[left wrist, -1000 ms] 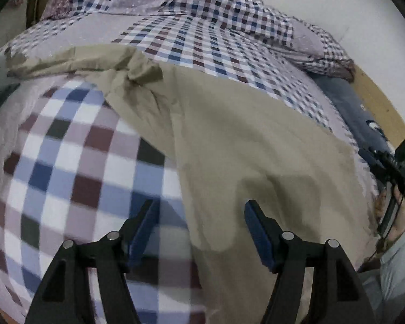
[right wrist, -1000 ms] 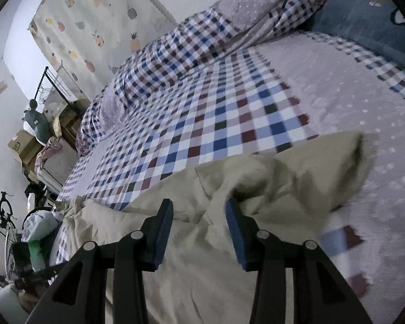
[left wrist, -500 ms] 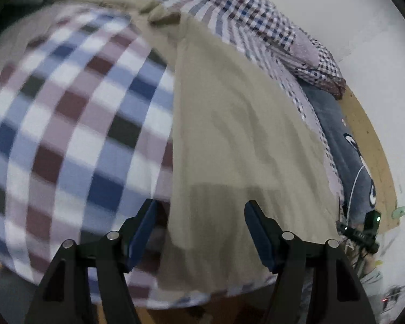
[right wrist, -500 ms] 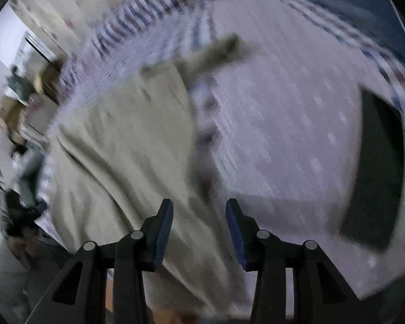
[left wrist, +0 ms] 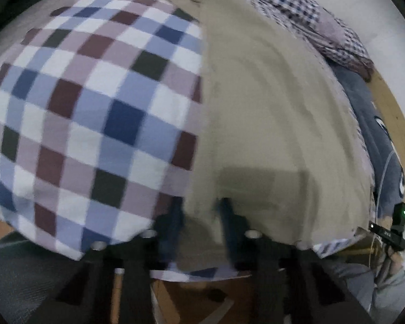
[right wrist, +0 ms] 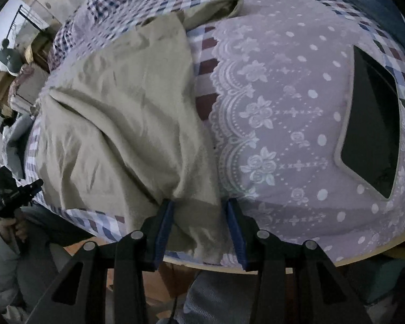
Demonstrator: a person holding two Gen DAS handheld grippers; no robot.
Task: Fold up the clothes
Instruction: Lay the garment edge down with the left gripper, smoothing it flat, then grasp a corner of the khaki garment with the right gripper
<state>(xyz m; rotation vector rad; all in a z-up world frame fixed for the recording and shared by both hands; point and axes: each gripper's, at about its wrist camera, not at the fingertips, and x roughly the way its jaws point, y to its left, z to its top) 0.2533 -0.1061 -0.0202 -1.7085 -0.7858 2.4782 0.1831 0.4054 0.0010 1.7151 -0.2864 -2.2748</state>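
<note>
Both wrist views look close along their tongs over the bed's near edge, sharing the beige cloth [left wrist: 270,113] [right wrist: 127,124] ahead.

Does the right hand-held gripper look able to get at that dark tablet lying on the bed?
Probably yes. The tablet lies bare on the lilac bedspread, with nothing between it and the right hand-held gripper, though the beige garment sits between its open fingers.

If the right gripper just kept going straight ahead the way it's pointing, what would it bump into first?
Most likely the khaki garment: the right gripper is open, with the cloth's near edge already between its fingers. Depth is hard to judge.
</note>
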